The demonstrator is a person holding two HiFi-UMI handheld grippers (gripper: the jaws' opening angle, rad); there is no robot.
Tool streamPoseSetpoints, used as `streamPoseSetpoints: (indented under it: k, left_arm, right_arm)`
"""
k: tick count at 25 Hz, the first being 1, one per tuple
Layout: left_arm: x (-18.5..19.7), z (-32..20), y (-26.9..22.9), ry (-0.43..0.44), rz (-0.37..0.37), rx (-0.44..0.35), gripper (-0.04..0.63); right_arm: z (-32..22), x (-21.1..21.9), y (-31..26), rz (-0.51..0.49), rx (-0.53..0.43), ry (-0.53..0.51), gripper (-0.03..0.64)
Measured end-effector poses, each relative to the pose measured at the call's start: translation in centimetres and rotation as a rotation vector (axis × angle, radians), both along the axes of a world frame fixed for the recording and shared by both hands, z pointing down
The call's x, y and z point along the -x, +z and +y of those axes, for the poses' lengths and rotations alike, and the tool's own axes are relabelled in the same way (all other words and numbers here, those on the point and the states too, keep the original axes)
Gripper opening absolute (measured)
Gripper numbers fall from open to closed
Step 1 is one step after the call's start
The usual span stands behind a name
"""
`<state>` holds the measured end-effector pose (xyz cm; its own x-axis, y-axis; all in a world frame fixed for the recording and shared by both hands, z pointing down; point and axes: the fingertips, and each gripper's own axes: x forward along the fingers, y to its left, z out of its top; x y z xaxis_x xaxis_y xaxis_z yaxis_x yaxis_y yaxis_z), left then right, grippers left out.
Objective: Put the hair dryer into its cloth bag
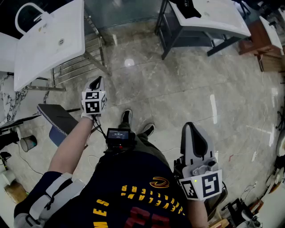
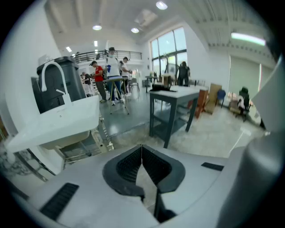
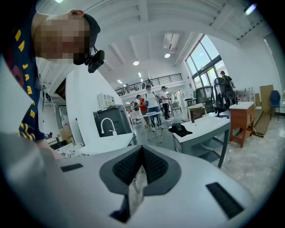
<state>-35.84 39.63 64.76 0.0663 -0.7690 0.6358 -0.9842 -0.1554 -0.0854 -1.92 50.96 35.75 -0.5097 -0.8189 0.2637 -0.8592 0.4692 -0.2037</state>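
A black object (image 1: 186, 7) lies on the white table (image 1: 222, 20) at the far right; the right gripper view shows this black object (image 3: 179, 130) as a dark heap on that table (image 3: 209, 124). Whether it is the hair dryer or the cloth bag I cannot tell. My left gripper (image 1: 95, 83) is held out over the floor at the left, shut and empty, its jaws (image 2: 141, 148) meeting tip to tip. Low at the right, my right gripper (image 1: 189, 128) is also shut with nothing in it, the jaws (image 3: 141, 149) closed together.
A white sink unit (image 1: 49, 40) on a metal frame stands at the far left, also in the left gripper view (image 2: 58, 120). A padded board (image 1: 55, 118) and a cup (image 1: 28, 142) lie at my left. A wooden cabinet (image 1: 262, 40) stands far right. Several people (image 2: 111, 67) stand deep in the hall.
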Motion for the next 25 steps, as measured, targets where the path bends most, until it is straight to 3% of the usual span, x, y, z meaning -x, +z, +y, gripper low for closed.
streamPoseSetpoints:
  k: [4,9,12,18,21,25]
  left_arm:
    - [-3.7,3.2,-11.1,0.022,0.286,-0.133,0.005]
    - [-7.5,5.6,-25.3,0.086,0.484,-0.326,0.005]
    - [-9.6,6.4,-34.0,0.154,0.501,-0.477,0.005]
    - [-9.6,8.5,-48.4,0.2,0.555,-0.739,0.005]
    - [-11.6,9.8,-50.6,0.223,0.581,-0.786,0.005]
    - [-15.9,10.7,-49.8,0.266,0.548,-0.765,0.005]
  right_arm:
    - [1.3,-1.9,-0.9,-0.038,-0.005,-0.007,0.008]
    - [1.4,-2.5,-2.4,-0.081,-0.046,-0.019,0.008]
    - [1.4,-3.0,-3.4,-0.108,-0.078,-0.028,0.008]
    - [2.2,-4.2,-4.6,-0.14,-0.12,-0.019,0.008]
    - [2.4,-4.7,-4.7,-0.151,-0.133,-0.01,0.008]
    - [2.6,-5.6,-5.0,-0.132,-0.12,-0.009,0.008]
